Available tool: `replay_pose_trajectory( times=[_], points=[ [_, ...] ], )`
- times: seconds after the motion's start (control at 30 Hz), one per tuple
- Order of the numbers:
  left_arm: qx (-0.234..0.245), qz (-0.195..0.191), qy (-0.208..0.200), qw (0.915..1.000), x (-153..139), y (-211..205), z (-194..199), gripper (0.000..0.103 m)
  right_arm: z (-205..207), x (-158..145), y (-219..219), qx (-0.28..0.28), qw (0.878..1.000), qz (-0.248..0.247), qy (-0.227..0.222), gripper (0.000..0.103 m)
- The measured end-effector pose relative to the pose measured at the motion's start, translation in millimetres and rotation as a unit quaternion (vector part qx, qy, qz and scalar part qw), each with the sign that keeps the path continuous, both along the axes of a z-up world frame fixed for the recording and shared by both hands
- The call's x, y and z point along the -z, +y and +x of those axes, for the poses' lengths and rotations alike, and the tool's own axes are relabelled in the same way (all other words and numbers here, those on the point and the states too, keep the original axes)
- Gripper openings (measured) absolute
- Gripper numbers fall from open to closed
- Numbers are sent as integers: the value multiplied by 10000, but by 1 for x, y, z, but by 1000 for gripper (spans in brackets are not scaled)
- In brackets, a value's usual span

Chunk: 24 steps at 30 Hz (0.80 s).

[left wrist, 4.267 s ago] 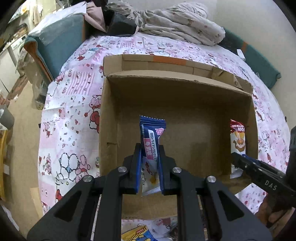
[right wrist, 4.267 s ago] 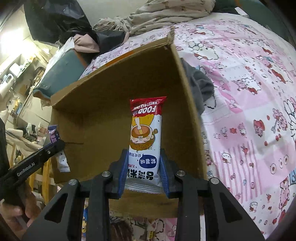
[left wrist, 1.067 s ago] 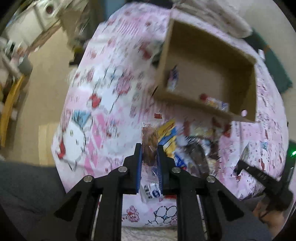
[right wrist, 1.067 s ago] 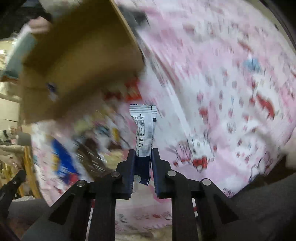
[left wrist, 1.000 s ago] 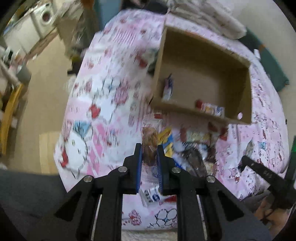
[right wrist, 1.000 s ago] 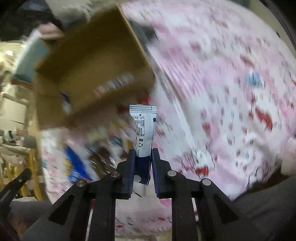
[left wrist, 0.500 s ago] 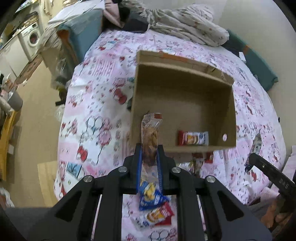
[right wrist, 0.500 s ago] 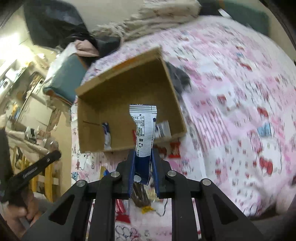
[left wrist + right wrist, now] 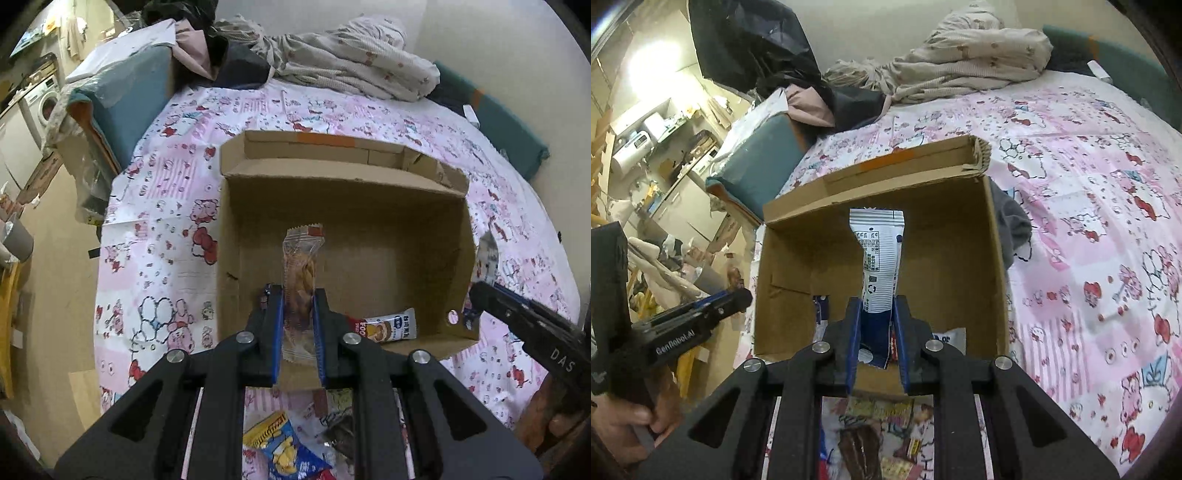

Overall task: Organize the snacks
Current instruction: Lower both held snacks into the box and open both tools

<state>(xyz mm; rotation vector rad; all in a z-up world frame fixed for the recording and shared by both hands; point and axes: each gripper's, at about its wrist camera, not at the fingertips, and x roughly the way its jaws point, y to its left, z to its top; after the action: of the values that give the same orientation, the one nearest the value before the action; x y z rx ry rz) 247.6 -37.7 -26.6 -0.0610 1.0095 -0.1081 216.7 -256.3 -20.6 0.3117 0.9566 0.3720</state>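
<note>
An open cardboard box (image 9: 369,192) (image 9: 942,206) sits on the bed. My left gripper (image 9: 298,295) is shut on a clear packet of brown twisted snack (image 9: 301,266), held upright over the box's near left part. My right gripper (image 9: 877,306) is shut on a white and blue snack packet (image 9: 879,254), upright over the box's near edge. A red and white snack bar (image 9: 386,328) lies on the box floor at the near right. A blue and white packet (image 9: 820,314) leans at the near left of the box.
Several loose snack packets (image 9: 284,446) (image 9: 879,432) lie on the pink patterned bedsheet (image 9: 159,221) in front of the box. Crumpled bedding (image 9: 351,70) lies at the far end. A teal cushion (image 9: 757,166) sits at the left. A grey cloth (image 9: 1012,229) lies beside the box's right wall.
Both grippers let go of the earlier packets in the box, took new ones from the pile, and have moved forward to the box with them.
</note>
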Motion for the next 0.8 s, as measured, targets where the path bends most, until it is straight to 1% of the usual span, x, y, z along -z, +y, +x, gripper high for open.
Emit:
replay_pose_trajectory(
  times=[0.1, 0.27, 0.37, 0.43, 0.63, 0.7, 0.8],
  points=[
    [-46, 3, 60, 10000, 12, -2, 7, 12, 3, 9, 1, -58, 10000, -55, 39, 18],
    [30, 20, 116, 9999, 25, -5, 12, 12, 7, 32, 2, -68, 9993, -92, 355, 19],
    [3, -83, 193, 9998, 31, -3, 14, 13, 8, 40, 2, -79, 9987, -100, 486, 19],
    [32, -152, 175, 9997, 33, -4, 14, 13, 9, 46, 1, -79, 9982, -75, 591, 19],
    [101, -28, 137, 9999, 37, -12, 15, 13, 11, 51, 2, -132, 9970, -2, 762, 19],
    [149, 34, 105, 9998, 36, -15, 14, 13, 10, 50, 3, -155, 9972, 6, 727, 21],
    [186, 99, 62, 9998, 35, -17, 12, 15, 10, 47, 3, -159, 9977, 37, 660, 22]
  ],
)
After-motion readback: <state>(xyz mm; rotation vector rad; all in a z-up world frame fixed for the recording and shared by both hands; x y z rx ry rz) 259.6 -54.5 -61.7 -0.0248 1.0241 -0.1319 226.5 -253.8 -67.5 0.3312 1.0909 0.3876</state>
